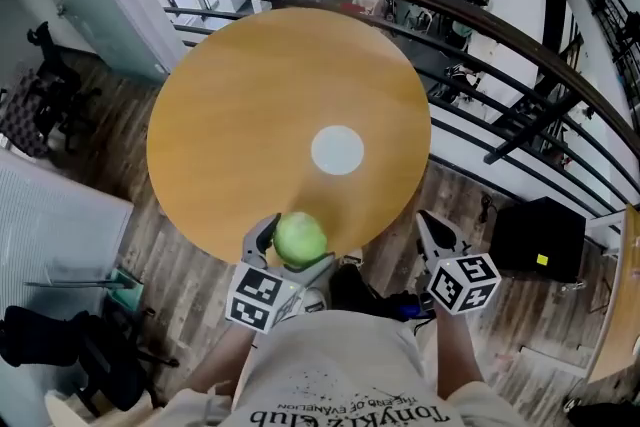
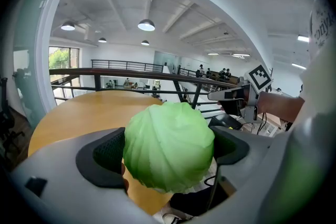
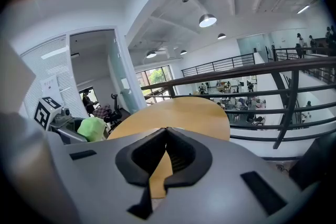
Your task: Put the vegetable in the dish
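one round cabbage (image 2: 169,150), pale green with ribbed leaves wrapped tight around it, is at the near edge of the round wooden desk (image 1: 250,115). the white dish (image 1: 337,150) lies flat near the desk's middle, well apart from the cabbage. i cannot tell whether the cabbage touches the desk top or is just above it, since its underside is hidden in every view. the person's forearms are partly cut off behind a pale shirt (image 1: 340,365). the left hand-held gripper (image 1: 296,253) has its jaws spread wide and clamped on the cabbage's two sides. the right hand-held gripper (image 1: 432,233) is just off the desk's edge, jaws pressed together at the tips with nothing between them.
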### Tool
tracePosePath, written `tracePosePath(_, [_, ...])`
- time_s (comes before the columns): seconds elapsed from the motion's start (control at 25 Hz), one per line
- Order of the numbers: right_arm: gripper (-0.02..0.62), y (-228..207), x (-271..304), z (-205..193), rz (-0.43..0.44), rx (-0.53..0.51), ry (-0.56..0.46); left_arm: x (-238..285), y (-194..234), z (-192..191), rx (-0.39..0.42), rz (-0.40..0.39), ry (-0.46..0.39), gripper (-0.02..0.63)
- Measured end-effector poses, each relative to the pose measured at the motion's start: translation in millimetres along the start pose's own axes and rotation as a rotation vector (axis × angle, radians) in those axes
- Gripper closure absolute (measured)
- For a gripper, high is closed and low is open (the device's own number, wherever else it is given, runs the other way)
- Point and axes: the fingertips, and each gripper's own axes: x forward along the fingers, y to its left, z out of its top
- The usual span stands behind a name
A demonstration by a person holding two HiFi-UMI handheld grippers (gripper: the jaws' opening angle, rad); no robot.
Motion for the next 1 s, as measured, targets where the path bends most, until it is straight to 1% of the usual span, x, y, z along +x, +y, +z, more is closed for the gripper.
tracePosePath(0.16, [0.571,-21.4,20.0,18.4,0.028,-0.012,0.005,29.2,6.8,22.9,-0.005,0.005,-0.006,0.115])
tracePosePath(0.4, [0.571,-39.8,44.0,36.1,0.079,-0.053,0.047,61.7,15.8,50.5,-0.024,0.028,-0.004,0.115])
tracePosePath(0.56, [0.572,-43.6,67.3,42.3,0.132,-0.075,0.079,78.1,24.5,56.1,-0.071,0.062,0.016,0.115])
tracePosePath(0.68, [0.572,-45.4,88.3,48.0,0.174,-0.105,0.099,90.0,31.6,60.7,-0.085,0.083,0.023,0.115])
tracePosePath(0.84, [0.572,-49.6,108.7,49.9,0.192,-0.100,0.114,102.5,40.6,67.0,-0.091,0.090,0.025,0.115])
tracePosePath(1.0, [0.571,-43.8,122.7,51.9,0.198,-0.091,0.130,103.7,53.0,68.9,-0.088,0.096,0.041,0.115])
